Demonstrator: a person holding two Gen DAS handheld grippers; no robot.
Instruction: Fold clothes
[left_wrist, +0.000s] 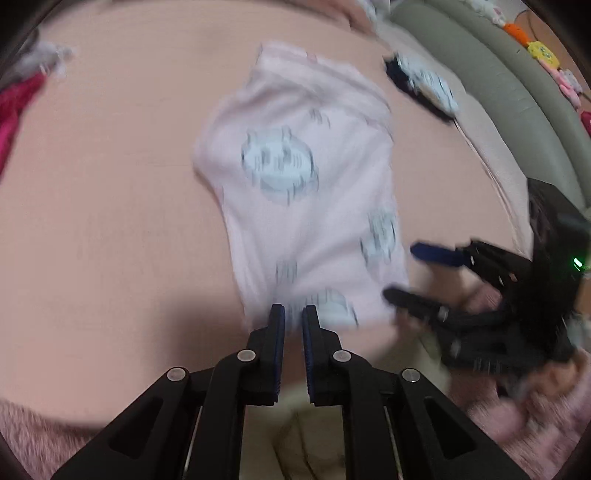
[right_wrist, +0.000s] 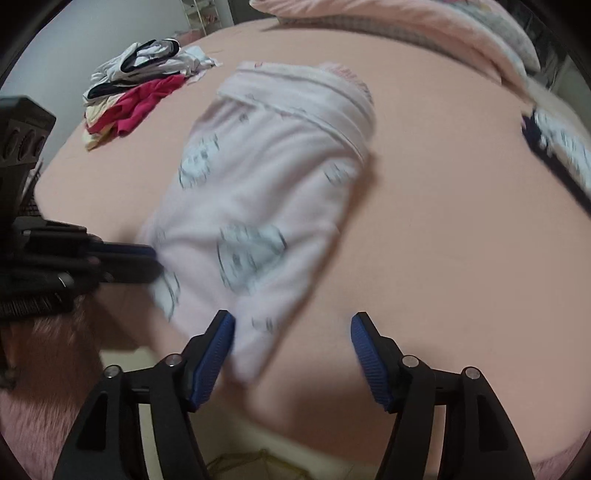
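The pale pink printed garment (left_wrist: 306, 192) lay on the pink bed (left_wrist: 110, 184). The left gripper (left_wrist: 293, 314) pinched its near edge, jaws nearly together; the right gripper (right_wrist: 291, 328) was spread wide at its near corner.

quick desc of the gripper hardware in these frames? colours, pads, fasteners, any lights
Both are black plastic linkage frames with silver round pins at the joints. The left gripper and right gripper carry ribbed blue pads on their fingers. The right one's body shows a green light. No cables visible.

pale pink garment (left_wrist: 303, 192) with grey-blue round prints, folded lengthwise, lies rumpled on the peach bed (left_wrist: 110, 221).
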